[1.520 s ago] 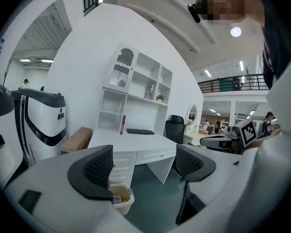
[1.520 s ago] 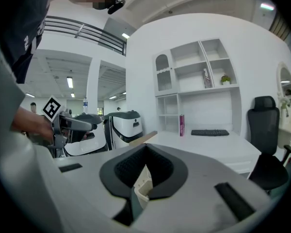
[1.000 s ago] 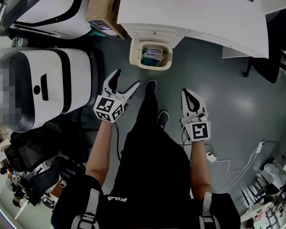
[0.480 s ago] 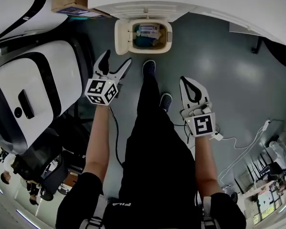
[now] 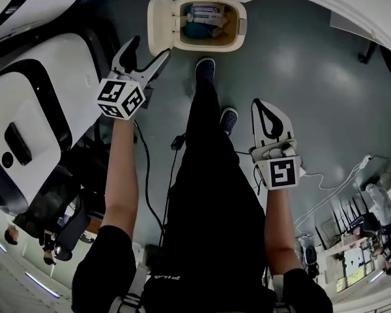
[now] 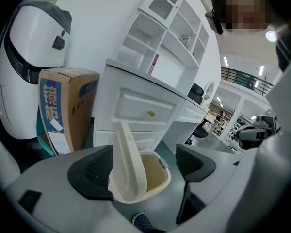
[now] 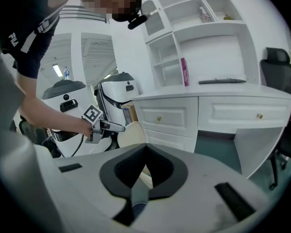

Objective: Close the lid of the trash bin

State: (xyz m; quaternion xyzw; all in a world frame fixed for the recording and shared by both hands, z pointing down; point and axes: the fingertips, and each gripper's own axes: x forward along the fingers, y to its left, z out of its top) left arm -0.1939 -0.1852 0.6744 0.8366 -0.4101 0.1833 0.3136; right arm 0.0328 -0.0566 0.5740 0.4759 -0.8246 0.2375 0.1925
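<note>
Cream trash bin (image 5: 208, 48): at 12 o'clock in the head view, on the floor against a white drawer unit (image 6: 140, 110). Its lid (image 6: 126, 164) stands upright on the left side and rubbish shows inside.
Left gripper (image 5: 150, 47): fingers spread wide and empty, with the tips near the bin's left rim at 11 o'clock. I cannot tell whether they touch it.
Right gripper (image 5: 260, 106): fingers pressed together on nothing, at 3 o'clock, well apart from the bin.
Floor (image 5: 300, 77): grey-green and glossy, with a white cable (image 5: 332, 181) at 4 o'clock.
Room: a cardboard box (image 6: 63, 106) stands beside the drawer unit, a white black-banded machine (image 5: 32, 109) is at 9 o'clock, and white shelves (image 7: 203, 28) rise above the desk.
</note>
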